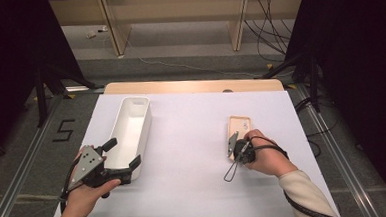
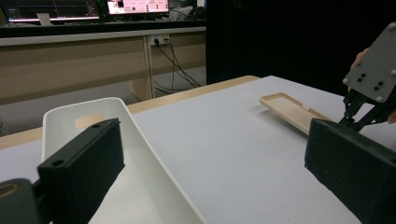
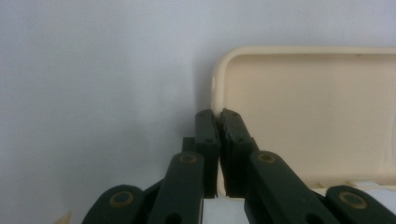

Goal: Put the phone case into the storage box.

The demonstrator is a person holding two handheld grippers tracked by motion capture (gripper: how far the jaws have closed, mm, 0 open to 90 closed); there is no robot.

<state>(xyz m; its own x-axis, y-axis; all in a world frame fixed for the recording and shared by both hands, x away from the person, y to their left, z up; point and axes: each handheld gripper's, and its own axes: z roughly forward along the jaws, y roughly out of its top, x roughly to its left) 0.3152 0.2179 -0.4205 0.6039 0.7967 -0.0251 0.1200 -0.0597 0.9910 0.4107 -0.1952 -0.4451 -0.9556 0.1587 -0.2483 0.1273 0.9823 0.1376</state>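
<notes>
Two grippers at the table. The right gripper [image 1: 233,145] sits at the near left edge of a beige phone case [image 1: 239,127], which lies open side up on the white table cover [image 1: 192,138], right of centre. In the right gripper view the fingers [image 3: 207,135] are pressed almost together on the case's [image 3: 308,112] raised side rim: one finger outside the wall, the other inside the shell, the thin rim pinched between them. The rest of the case stretches away to the right of the fingers, flat on the cover.

The left gripper [image 1: 121,157] is held well apart from the case, at the near end of a white bin [image 1: 131,122]. Its fingers [image 2: 81,172] are spread wide, one over the bin's [image 2: 116,109] interior, nothing between them.
</notes>
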